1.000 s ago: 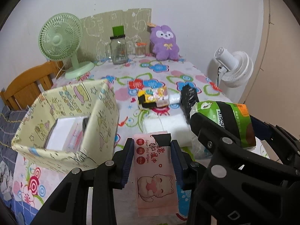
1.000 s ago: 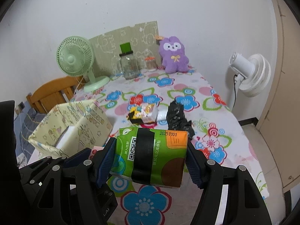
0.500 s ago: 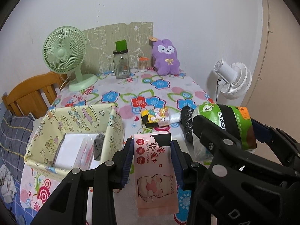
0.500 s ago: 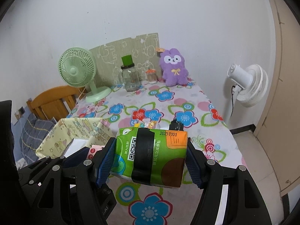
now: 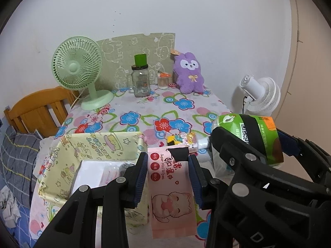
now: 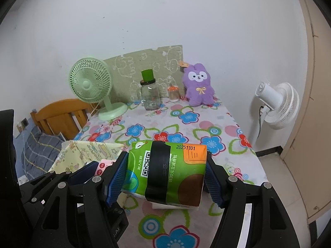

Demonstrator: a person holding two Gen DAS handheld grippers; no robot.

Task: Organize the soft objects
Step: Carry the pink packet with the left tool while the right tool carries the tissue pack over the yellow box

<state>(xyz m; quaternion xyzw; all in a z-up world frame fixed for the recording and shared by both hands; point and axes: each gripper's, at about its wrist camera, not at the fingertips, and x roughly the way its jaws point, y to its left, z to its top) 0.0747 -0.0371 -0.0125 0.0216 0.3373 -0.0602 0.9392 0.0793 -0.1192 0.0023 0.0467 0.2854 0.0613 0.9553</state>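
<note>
Above the near edge of the table (image 5: pixel 186 101), two soft packs are held clear of the floral cloth, one in each gripper. The pink wipes pack (image 5: pixel 171 190) is clamped between the blue pads of the left gripper (image 5: pixel 168 175), gripped by its long sides with its lower end hanging free below the jaws. The green tissue pack (image 6: pixel 165 171) is squeezed across its width by the right gripper (image 6: pixel 165 177), both pads pressed flat against its ends. The yellow patterned box (image 5: pixel 103 144), standing at the near left corner of the table with white items already inside, is judged to be the destination, which would explain both packs being carried aloft. The left pack is positioned just beside the box's right wall.
</note>
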